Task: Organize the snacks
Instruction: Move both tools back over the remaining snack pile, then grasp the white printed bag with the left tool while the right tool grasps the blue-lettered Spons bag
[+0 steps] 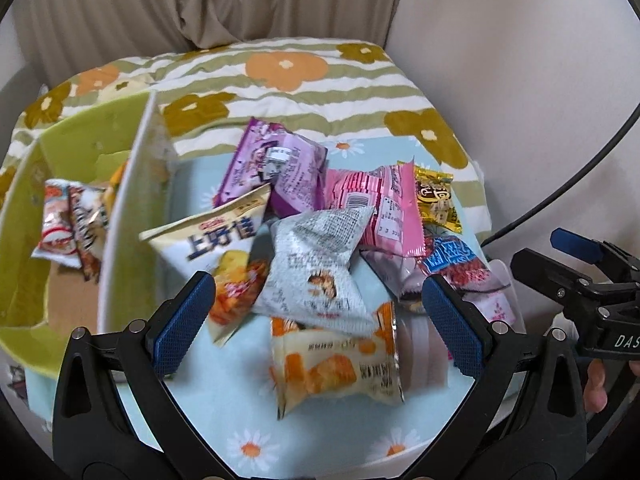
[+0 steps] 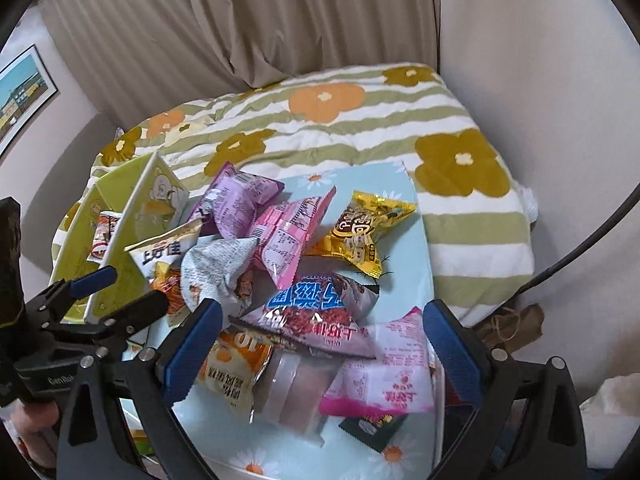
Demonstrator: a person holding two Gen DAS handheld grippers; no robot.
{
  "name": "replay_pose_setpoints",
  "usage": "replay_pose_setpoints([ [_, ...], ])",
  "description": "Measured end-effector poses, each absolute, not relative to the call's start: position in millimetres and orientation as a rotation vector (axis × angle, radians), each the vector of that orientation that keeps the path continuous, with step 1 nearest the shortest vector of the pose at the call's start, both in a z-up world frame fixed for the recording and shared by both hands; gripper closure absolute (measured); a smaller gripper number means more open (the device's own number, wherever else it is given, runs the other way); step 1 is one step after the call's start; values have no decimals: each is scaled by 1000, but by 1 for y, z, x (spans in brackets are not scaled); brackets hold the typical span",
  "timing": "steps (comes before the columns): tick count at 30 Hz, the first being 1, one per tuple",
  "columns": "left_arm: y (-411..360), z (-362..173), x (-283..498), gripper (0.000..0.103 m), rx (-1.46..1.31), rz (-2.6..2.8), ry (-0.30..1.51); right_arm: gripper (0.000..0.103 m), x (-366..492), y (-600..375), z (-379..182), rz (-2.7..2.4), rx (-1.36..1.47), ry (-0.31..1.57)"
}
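Both grippers are spread wide with nothing between the pads. The left gripper [image 1: 318, 320] hovers low over the near side of the snack pile, its blue pads either side of a silver-grey packet [image 1: 320, 272] and an orange-and-cream packet [image 1: 336, 364] just below it. The right gripper [image 2: 322, 344] hangs over the right end of the pile, above a red-and-blue packet [image 2: 316, 304] and a white-and-pink one [image 2: 384, 376].

Room to move: the pile sits packed together mid-table, packets overlapping, so there's hardly any free gap inside it. The open strip is the near edge of the light blue daisy tablecloth [image 1: 224, 408]. On the left, the green box [image 1: 24, 208] stands right beside the pile, its white wall [image 1: 132, 216] touching the cream chip bag [image 1: 216, 236], and a couple of red-and-white packets [image 1: 60, 224] already lie inside.

Writing: the chip bag reads 上好佳 in blue. The purple packet [image 1: 276, 168] and pink packet [image 1: 380, 208] show barcodes and fine print too small to read. The gold packet [image 2: 360, 232] has brown lettering I can't make out. The right gripper body in the left wrist view shows "DAS".

Behind the table there's a green-striped flower quilt [image 2: 360, 120], beige curtains [image 2: 240, 20], a plain wall and a framed picture [image 2: 20, 96] on the left.
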State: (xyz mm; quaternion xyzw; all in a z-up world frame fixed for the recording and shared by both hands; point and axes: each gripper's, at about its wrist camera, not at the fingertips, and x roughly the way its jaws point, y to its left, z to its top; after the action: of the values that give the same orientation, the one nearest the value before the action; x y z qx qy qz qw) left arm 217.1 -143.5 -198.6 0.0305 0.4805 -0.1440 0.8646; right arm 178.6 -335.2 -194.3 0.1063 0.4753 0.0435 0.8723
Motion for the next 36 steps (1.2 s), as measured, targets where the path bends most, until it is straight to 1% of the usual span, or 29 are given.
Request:
replay_pose_setpoints([
  [5,-164,-226,242,8,147,-331,1037,3,202,-336,-219,91,279,1054],
  [11,-174,-255,268,10,182,-358,1102,3,221,-335,-245,83,326,1132],
  [12,-175,-260,272,11,193,-363,1114,3,223,-334,-248,80,329,1143],
  [13,-177,-265,275,14,202,-366,1123,3,226,-334,-251,77,331,1156],
  [16,-182,-275,279,15,258,-374,1130,3,230,-332,-261,74,344,1192],
  [18,-183,-284,282,17,271,-381,1165,3,231,-331,-267,77,346,1214],
  [20,-181,-292,282,29,280,-387,1195,3,230,-328,-272,77,339,1234],
  [24,-182,-299,279,31,329,-385,1198,3,231,-327,-276,67,319,1248],
  [31,-185,-298,276,43,368,-403,1192,3,239,-321,-280,67,302,1265],
  [36,-183,-296,273,46,373,-410,1193,3,242,-317,-285,63,284,1275],
])
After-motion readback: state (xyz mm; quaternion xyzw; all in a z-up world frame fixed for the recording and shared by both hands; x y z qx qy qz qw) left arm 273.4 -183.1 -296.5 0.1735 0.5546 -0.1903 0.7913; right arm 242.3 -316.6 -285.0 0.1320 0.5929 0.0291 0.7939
